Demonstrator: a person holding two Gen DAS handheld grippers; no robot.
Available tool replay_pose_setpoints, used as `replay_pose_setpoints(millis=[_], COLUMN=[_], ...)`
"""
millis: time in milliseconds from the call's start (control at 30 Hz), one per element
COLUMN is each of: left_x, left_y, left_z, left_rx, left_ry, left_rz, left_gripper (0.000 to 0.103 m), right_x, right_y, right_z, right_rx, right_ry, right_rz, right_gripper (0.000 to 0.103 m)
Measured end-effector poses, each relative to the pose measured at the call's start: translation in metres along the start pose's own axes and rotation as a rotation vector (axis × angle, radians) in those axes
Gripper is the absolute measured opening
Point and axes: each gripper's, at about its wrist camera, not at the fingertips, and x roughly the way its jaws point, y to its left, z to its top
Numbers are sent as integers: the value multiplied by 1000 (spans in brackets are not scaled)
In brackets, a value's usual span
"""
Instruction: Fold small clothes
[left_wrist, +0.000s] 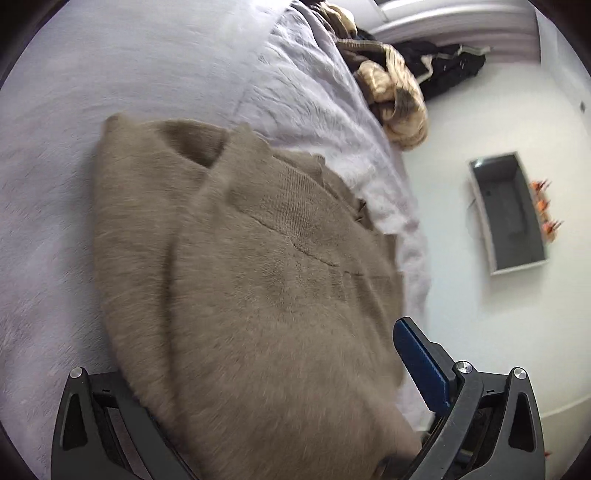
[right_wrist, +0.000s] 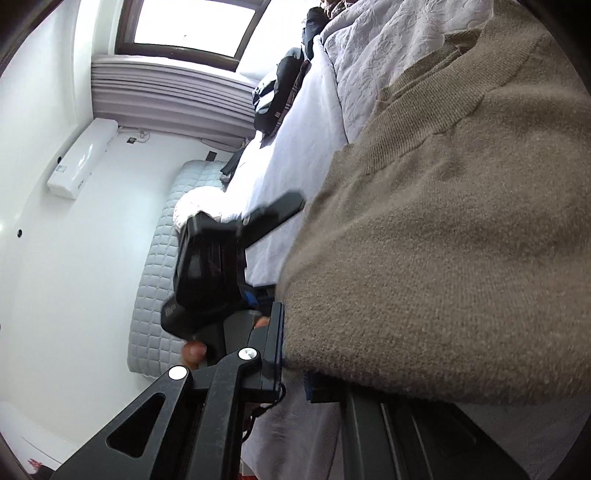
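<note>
Both tools tilted, gripping sweater.

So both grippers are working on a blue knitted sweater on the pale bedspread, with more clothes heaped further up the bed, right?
Not quite: the sweater is taupe brown, not blue, as the left wrist view shows. The rest holds: it lies on the pale bedspread, and more clothes are heaped further up the bed.

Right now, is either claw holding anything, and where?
The right gripper pinches the brown sweater at its edge. The left gripper's hold cannot be told.
</note>
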Motion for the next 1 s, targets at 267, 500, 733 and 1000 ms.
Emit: replay_pose_setpoints(millis=[267, 500, 733, 1000], left_x=[21, 19, 5, 8], left_y=[-3, -19, -52, -133], left_z=[-4, -10, -13, -15], left_rx=[48, 135, 191, 315], left_ry=[17, -14, -86, -118], left_rz=[157, 246, 303, 315], left_gripper=[44, 27, 26, 26], right_x=[-6, -66, -27, -50], right_y=[1, 13, -52, -66], right_z=[-27, 11, 70, 66], right_rx=[-138, -253, -191, -128], right_ry=[233, 34, 41, 24], right_rz=[-263, -370, -596, -442], right_gripper=[26, 22, 5, 4])
